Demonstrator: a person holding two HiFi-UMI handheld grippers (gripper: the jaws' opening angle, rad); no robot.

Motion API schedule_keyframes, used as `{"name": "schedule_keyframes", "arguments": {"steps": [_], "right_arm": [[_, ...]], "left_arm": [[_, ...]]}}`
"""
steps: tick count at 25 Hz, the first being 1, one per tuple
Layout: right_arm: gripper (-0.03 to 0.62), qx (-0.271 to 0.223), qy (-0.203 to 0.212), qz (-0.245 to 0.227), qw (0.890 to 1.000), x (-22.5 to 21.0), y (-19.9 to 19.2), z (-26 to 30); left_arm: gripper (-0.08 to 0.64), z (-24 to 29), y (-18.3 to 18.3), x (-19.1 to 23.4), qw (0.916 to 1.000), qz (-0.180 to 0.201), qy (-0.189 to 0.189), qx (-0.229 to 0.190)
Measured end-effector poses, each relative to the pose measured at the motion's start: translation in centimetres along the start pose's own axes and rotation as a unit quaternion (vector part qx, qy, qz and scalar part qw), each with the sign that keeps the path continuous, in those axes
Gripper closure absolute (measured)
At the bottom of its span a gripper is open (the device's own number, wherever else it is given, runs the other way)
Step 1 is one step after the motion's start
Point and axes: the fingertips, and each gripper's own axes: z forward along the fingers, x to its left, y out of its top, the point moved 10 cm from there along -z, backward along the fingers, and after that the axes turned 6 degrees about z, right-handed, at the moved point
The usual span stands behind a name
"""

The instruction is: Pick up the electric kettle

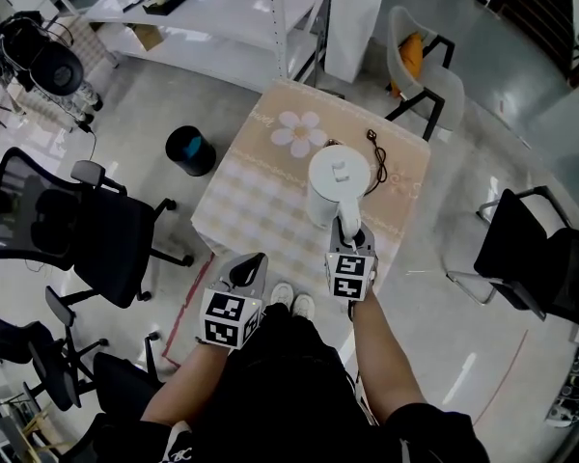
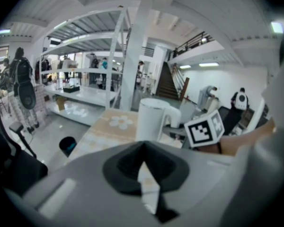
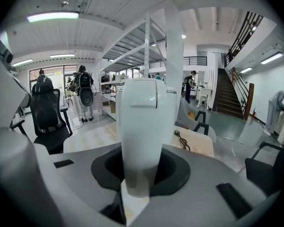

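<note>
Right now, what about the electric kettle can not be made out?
- Head view: the electric kettle hides its own base from above.
- Right gripper view: the right claw's body covers the handle's lower end.
- Head view: the black cord's plug is too small to tell.
- All views: the lid hides any water inside.

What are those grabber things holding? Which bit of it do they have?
The right gripper is clamped on the white electric kettle, by its handle. The left gripper holds nothing; its jaws are together.
</note>
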Motion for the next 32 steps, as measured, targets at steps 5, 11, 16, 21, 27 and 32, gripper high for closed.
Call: {"name": "schedule_keyframes", "arguments": {"steps": [5,11,16,21,27,32], "right_arm": [[0.506,-0.013,0.014,-0.016,1.000,0.2,1.1,0.0],[0.506,-0.048,0.027,-0.035,0.998,0.9,3.6,-0.5],[0.506,-0.056,0.034,-0.038,0.997,1.0,5.4,-1.0],[0.506,-0.066,0.026,-0.033,0.997,1.3,7.3,-2.7],[0.506,-0.106,0.014,-0.032,0.994,1.5,11.0,-5.8],[0.506,-0.150,-0.007,-0.035,0.988,0.9,14.7,-9.1]], "left_arm": [[0.559,-0.3,-0.4,0.4,1.0000,-0.003,0.010,0.000],[0.560,-0.4,-0.4,0.9,0.9998,-0.006,0.017,-0.003],[0.559,-0.2,0.0,0.8,0.9998,-0.007,0.018,-0.012],[0.559,-0.1,1.4,1.1,0.9994,-0.008,0.015,-0.032],[0.559,0.1,4.4,1.0,0.9972,0.006,0.001,-0.074],[0.559,0.0,7.4,0.5,0.9929,0.024,-0.013,-0.116]]}}
